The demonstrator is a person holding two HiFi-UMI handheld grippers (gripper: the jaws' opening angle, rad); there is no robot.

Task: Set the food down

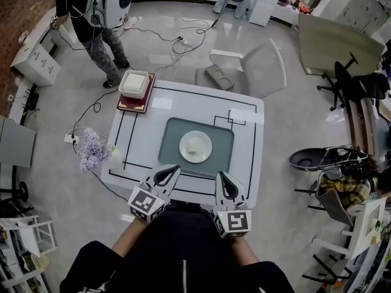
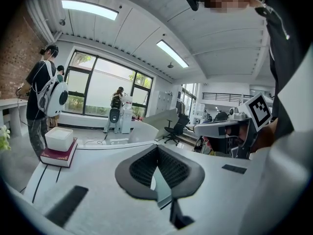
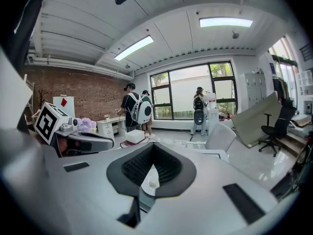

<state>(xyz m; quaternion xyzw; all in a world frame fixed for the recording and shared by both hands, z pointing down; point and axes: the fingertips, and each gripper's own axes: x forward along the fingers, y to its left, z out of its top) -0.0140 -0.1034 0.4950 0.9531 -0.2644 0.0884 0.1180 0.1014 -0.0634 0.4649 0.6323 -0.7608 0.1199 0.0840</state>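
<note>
A pale piece of food (image 1: 194,145) lies on a white plate (image 1: 206,154). The plate rests on a grey-green mat (image 1: 171,138) in the middle of the white table (image 1: 142,140). My left gripper (image 1: 173,171) hovers at the table's front edge, left of the plate, shut and empty. My right gripper (image 1: 223,177) is beside it, just right of the plate, also shut with nothing in it. In the left gripper view the jaw tips (image 2: 157,148) meet. The right gripper view shows its tips (image 3: 153,146) touching, with the plate (image 3: 149,176) visible below them.
A white box (image 1: 135,83) sits on a red book (image 1: 135,104) at the table's far left corner. Purple flowers (image 1: 91,149) stand by the left edge. A grey chair (image 1: 264,66) is behind the table. A person (image 1: 98,23) stands at the back left, with cables (image 1: 177,41) on the floor.
</note>
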